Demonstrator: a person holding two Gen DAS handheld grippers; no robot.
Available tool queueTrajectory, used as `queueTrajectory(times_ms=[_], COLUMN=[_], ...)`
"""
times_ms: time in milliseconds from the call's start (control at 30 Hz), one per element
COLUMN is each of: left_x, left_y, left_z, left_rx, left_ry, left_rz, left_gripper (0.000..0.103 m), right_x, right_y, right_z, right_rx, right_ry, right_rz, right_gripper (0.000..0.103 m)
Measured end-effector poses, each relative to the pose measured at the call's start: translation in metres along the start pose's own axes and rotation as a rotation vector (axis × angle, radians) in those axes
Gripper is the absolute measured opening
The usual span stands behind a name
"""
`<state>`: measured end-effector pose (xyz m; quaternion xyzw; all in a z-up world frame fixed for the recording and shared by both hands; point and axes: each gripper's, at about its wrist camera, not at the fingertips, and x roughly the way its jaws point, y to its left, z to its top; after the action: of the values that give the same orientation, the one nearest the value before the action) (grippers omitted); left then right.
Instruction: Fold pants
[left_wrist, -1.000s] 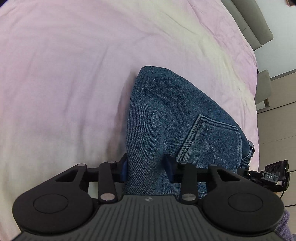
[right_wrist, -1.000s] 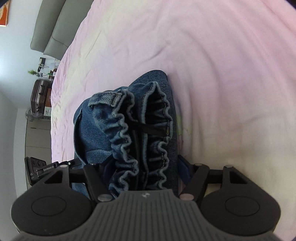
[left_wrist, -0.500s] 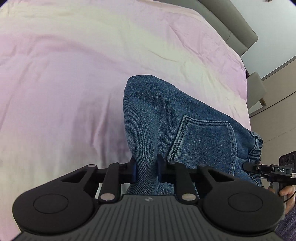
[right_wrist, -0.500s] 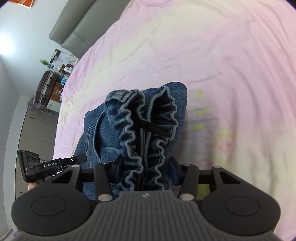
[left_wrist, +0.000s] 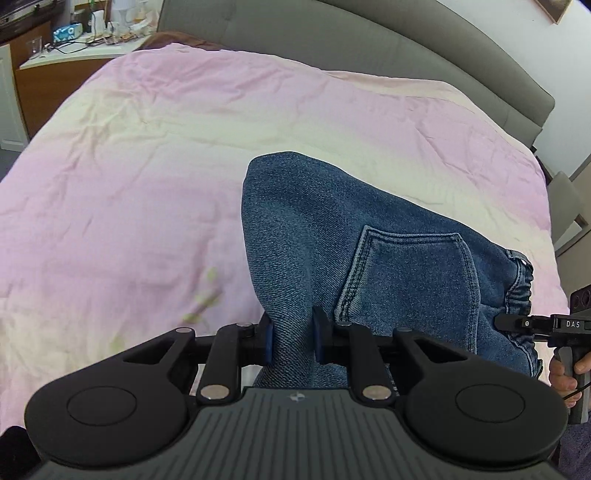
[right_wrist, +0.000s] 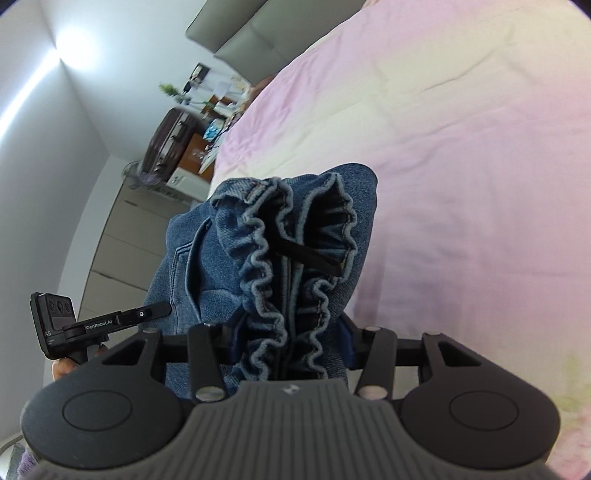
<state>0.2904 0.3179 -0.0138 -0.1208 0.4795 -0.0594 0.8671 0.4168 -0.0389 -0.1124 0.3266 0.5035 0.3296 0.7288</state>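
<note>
The blue denim pants (left_wrist: 369, 258) are held bunched above the bed's pink quilted cover (left_wrist: 129, 184). On the left, a fold of plain denim beside the stitched back pocket (left_wrist: 410, 273) is pinched by the left tongs (left_wrist: 291, 339). On the right, the gathered elastic waistband (right_wrist: 291, 280) is clamped by the right tongs (right_wrist: 291, 345). For a clean fold, both pinches are best kept firm and level while the cloth is lowered evenly, so no layer slips.

Since 1 second ago, the left gripper (left_wrist: 291, 341) narrows its jaws and now pinches a fold of the pants (left_wrist: 369, 258). Both grippers rise and tilt up, so the headboard (left_wrist: 406, 48) and the nightstand (left_wrist: 74, 48) come into view.
</note>
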Motion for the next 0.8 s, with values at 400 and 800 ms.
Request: queueTrajectory(times_ms=[400,800], left_x=[0.091,0.115], left_y=[0.098,0.114], left_z=[-0.019,-0.038], left_rx=[-0.082,-0.108], left_ry=[0.065,0.045], left_rz=[-0.014,-0.056], left_gripper=[0.021,0.04], right_x=[0.13,0.159], right_y=[-0.015,-0.055], right_z=[0.005,-0.006], right_rx=[0.007,0.034], right_ry=[0.095,0.129], right_rz=[-0.13,-0.19], right_gripper=[0.045,0.049])
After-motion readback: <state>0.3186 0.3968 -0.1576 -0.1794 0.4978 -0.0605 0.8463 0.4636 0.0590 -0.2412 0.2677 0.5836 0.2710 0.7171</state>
